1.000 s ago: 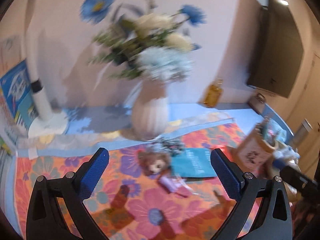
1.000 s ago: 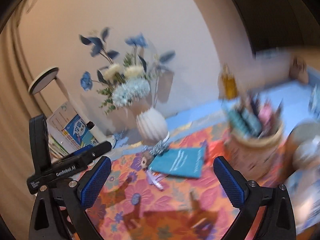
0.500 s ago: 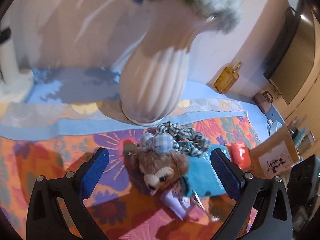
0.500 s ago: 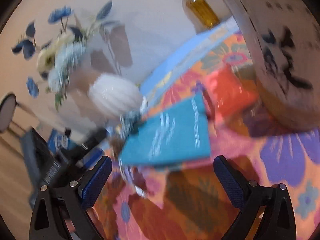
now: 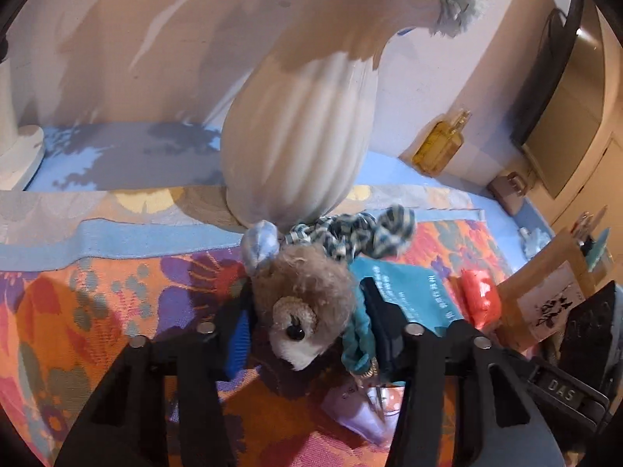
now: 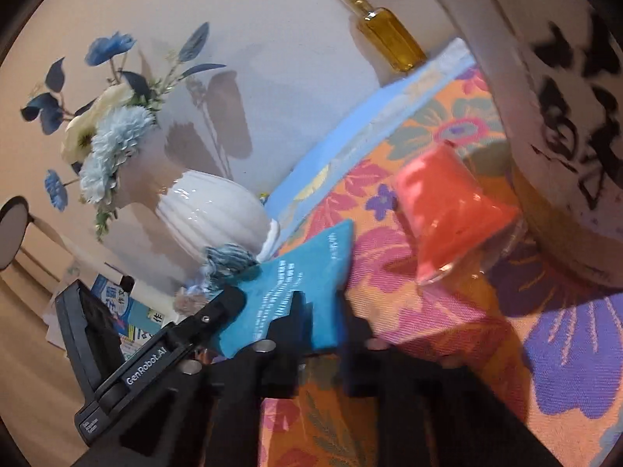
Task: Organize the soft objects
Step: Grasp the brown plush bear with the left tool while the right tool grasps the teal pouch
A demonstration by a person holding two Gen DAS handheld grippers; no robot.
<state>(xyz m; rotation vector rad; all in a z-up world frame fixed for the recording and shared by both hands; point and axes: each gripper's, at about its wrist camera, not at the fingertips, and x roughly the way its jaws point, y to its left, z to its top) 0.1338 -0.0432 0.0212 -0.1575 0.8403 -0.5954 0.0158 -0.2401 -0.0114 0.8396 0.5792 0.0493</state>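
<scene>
My left gripper (image 5: 307,319) is shut on the head of a small brown plush bear (image 5: 307,303) with a pale blue bow, lying on the flowered cloth in front of the white vase (image 5: 300,148). A checked scrunchie (image 5: 350,233) lies just behind the bear. My right gripper (image 6: 321,327) is shut on the near edge of a teal cloth pouch (image 6: 300,280) with white print; the pouch also shows in the left wrist view (image 5: 409,288). An orange-red soft packet (image 6: 447,210) lies to the right of the pouch.
The ribbed white vase (image 6: 210,210) with blue and white flowers stands behind the objects. A printed paper holder (image 6: 564,116) stands close at the right. An amber bottle (image 5: 440,148) stands by the wall. A lilac item (image 5: 362,412) lies under the bear. Books (image 6: 128,311) are at the left.
Both grippers moved forward and down and closed: the left one on the bear's head, the right one on the teal pouch. Both were open half a second ago.
</scene>
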